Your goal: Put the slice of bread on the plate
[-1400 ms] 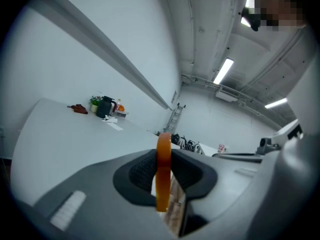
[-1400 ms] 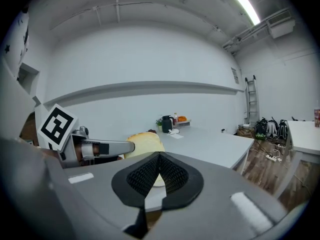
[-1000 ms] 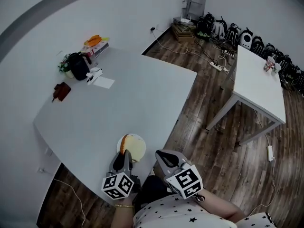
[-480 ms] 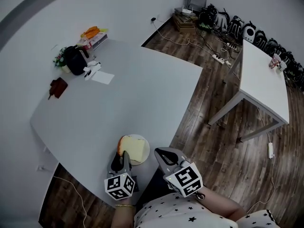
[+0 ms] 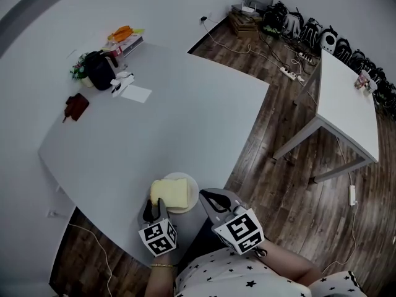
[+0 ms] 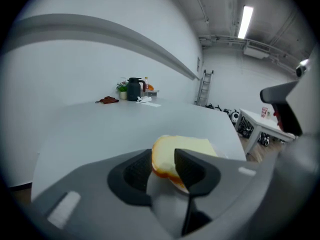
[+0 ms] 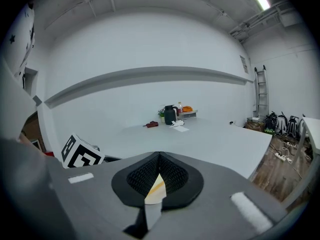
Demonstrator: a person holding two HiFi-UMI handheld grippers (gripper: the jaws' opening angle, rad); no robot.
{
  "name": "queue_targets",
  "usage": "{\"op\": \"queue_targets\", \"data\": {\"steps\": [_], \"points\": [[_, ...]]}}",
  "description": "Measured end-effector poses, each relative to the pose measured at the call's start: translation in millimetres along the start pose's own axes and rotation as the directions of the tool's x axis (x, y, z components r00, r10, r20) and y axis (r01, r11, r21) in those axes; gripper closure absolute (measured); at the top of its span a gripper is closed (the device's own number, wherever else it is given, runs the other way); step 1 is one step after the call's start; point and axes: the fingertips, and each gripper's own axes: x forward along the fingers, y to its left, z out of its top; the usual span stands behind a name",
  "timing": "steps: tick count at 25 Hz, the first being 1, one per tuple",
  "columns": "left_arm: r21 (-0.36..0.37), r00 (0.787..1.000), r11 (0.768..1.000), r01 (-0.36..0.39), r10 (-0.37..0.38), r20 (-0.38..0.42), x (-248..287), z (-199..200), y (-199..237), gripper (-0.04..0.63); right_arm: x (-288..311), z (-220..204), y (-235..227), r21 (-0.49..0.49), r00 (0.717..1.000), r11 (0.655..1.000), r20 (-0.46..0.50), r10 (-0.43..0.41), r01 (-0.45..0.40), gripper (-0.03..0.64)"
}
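Note:
A pale slice of bread (image 5: 170,192) with a brown crust lies flat on the small white plate (image 5: 192,186) near the grey table's front edge. My left gripper (image 5: 154,208) is right behind it, pointing down at it. In the left gripper view its jaws are opening, and the near crust of the bread (image 6: 182,151) still sits between the pads of the left gripper (image 6: 162,155) without being squeezed. My right gripper (image 5: 205,195) hangs just right of the plate, jaws shut and empty. In the right gripper view, the right gripper (image 7: 158,160) shows a sliver of bread (image 7: 156,189) beyond its tips.
At the grey table's (image 5: 179,110) far left corner stand a black jug (image 5: 101,78), a brown object (image 5: 77,107), a sheet of paper (image 5: 135,93) and orange items (image 5: 124,37). A second white table (image 5: 346,104) stands to the right across wooden floor, with bags along the wall.
The slice, held up on edge over the plate a second ago, now lies flat on it. My left gripper has sunk toward the plate and its jaws have widened.

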Motion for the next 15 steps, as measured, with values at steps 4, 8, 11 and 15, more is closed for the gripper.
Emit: {"op": "queue_targets", "data": {"steps": [4,8,11,15], "points": [[0.002,1.0,1.0,-0.006,0.006,0.013,-3,2,3,0.451,1,-1,3,-0.004,1.0,1.0,-0.004,0.005,-0.005,0.618],[-0.029,0.997,0.999,0.033,-0.031,0.073,-14,20,-5,0.474,2,2,6,-0.011,1.0,1.0,0.003,0.015,-0.015,0.618],[-0.059,0.987,0.992,0.108,-0.1,0.126,-29,33,-26,0.546,0,0,6,-0.017,1.0,1.0,-0.003,0.013,-0.014,0.618],[0.003,0.971,0.985,0.174,-0.172,0.165,-51,44,-59,0.588,-5,-5,6,-0.02,1.0,1.0,-0.008,0.017,-0.017,0.617]]}}
